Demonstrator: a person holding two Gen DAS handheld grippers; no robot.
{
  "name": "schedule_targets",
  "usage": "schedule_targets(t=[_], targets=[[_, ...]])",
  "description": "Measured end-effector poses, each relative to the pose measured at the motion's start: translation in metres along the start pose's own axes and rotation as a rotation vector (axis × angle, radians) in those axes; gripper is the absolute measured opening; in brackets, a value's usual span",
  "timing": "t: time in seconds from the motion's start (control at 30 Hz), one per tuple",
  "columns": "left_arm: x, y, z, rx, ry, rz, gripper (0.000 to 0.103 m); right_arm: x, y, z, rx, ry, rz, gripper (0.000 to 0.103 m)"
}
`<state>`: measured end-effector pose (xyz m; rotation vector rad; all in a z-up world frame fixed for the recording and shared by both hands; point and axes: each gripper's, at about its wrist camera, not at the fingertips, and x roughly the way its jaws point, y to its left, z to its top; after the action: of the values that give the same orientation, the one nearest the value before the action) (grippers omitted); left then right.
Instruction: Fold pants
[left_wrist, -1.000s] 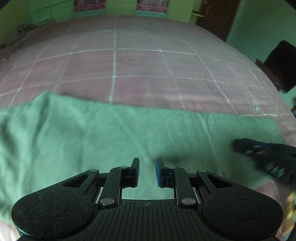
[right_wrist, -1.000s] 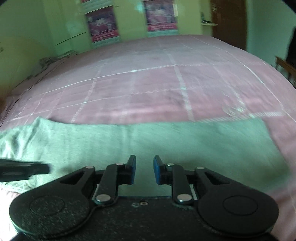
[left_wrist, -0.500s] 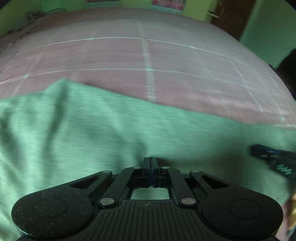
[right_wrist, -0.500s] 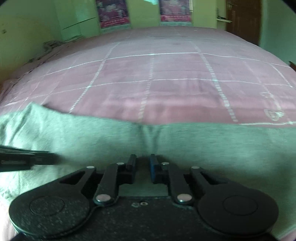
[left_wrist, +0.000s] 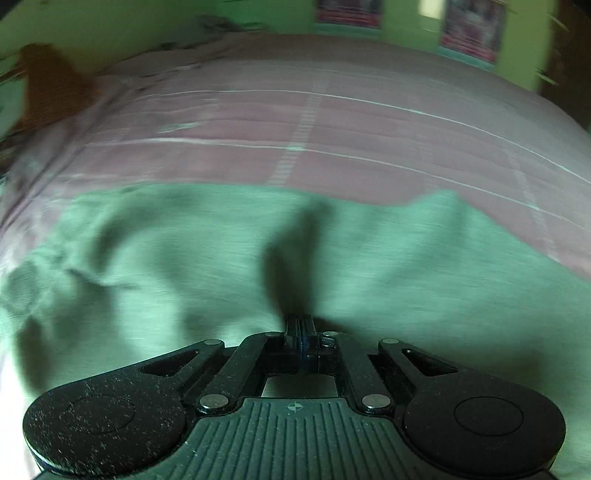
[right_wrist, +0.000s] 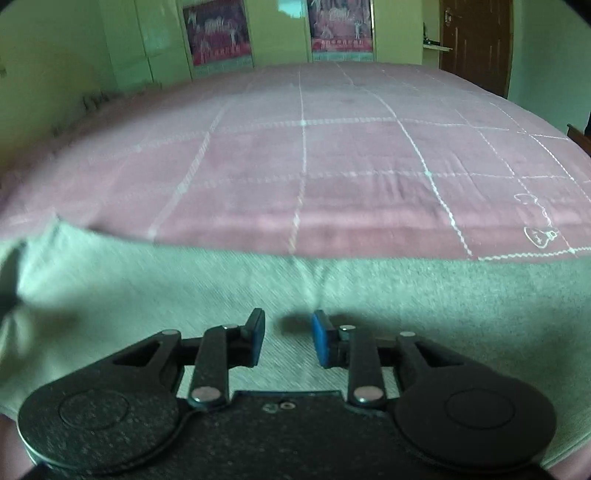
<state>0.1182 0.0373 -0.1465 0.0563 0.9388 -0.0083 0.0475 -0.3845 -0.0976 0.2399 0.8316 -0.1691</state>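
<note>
Only the right wrist view shows a dark wooden door and two red wall posters with unreadable print, its right gripper just parting over pale green knit pants on the pink checked bedspread, while the left gripper pinches a raised fold of them.

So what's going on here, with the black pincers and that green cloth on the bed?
A person is folding green pants on a pink bedspread, with a two-fingered gripper in each hand. The left gripper is shut, seemingly pinching the cloth, which bunches into wrinkles there. The right gripper has just been opening; its blue-padded fingers stand apart over flat cloth and grip nothing. The fold is not done.
</note>
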Motion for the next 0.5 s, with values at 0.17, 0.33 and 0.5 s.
schedule_targets(t=[0.17,0.33,0.5], targets=[[-0.009,-0.007,-0.001,0.023,0.026,0.026,0.004,0.01,0.002,-0.01,-0.043,0.064,-0.018,0.026],[-0.047,-0.061,-0.02,0.09,0.013,-0.124,0.004,-0.019,-0.01,-0.002,-0.032,0.005,-0.037,0.027],[-0.063,-0.14,-0.049,0.18,0.055,-0.255,0.005,-0.035,-0.055,-0.007,-0.025,0.01,-0.132,0.027]])
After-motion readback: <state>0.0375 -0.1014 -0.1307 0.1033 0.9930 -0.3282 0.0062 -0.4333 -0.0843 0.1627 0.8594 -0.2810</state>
